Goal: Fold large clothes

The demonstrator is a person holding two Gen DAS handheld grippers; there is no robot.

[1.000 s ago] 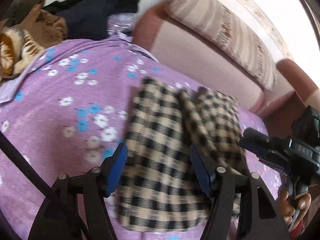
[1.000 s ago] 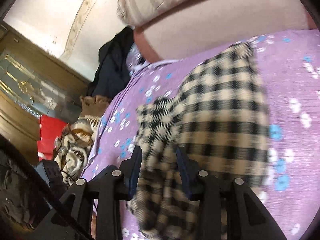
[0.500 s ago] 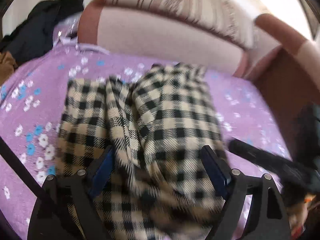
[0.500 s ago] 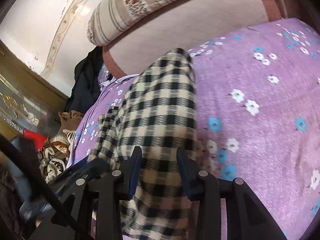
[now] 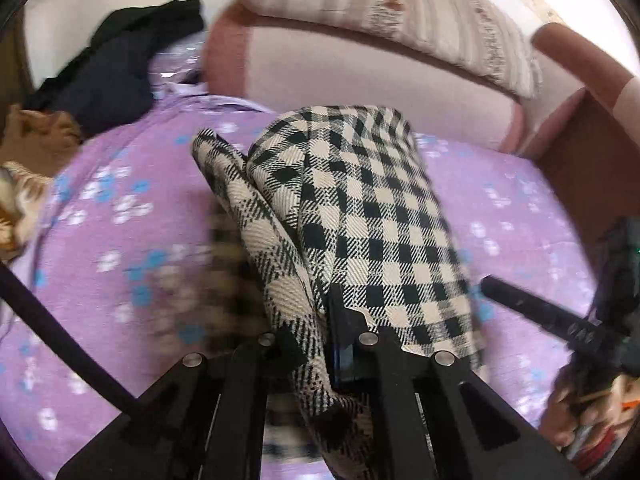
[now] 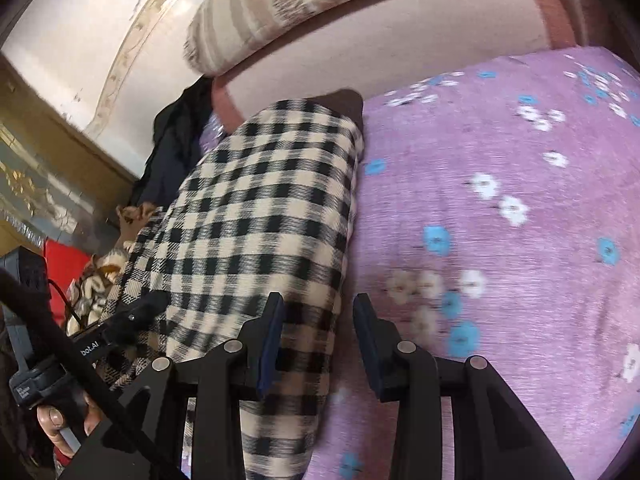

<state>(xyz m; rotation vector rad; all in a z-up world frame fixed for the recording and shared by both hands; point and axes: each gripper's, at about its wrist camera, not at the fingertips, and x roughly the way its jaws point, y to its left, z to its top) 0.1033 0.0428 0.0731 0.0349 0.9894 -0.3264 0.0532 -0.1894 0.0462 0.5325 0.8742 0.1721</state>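
A cream-and-black checked garment (image 5: pixel 360 200) lies bunched lengthwise on the purple flowered bed sheet (image 5: pixel 120 240). My left gripper (image 5: pixel 316 332) is closing its jaws on a raised fold at the garment's near end, and the cloth is pinched between them. In the right wrist view the same garment (image 6: pixel 260 200) runs away from me toward the headboard. My right gripper (image 6: pixel 320 320) stands open over its right edge: the left pad overlaps the cloth, and the right pad is over bare sheet (image 6: pixel 500 240). Each gripper also shows in the other's view: the right gripper (image 5: pixel 560 320) and the left gripper (image 6: pixel 120 324).
A pink padded headboard (image 5: pixel 360 72) with a striped pillow (image 5: pixel 400 8) on top closes the far side. Dark clothes (image 5: pixel 120 52) and a brown patterned blanket (image 5: pixel 24 184) are heaped at the left. A wooden cupboard (image 6: pixel 32 160) and a red item (image 6: pixel 60 264) stand beyond.
The left jaws went from wide open around the garment to pinched on a fold, which now stands up. The right gripper slid toward the garment's right edge, its jaw gap unchanged.
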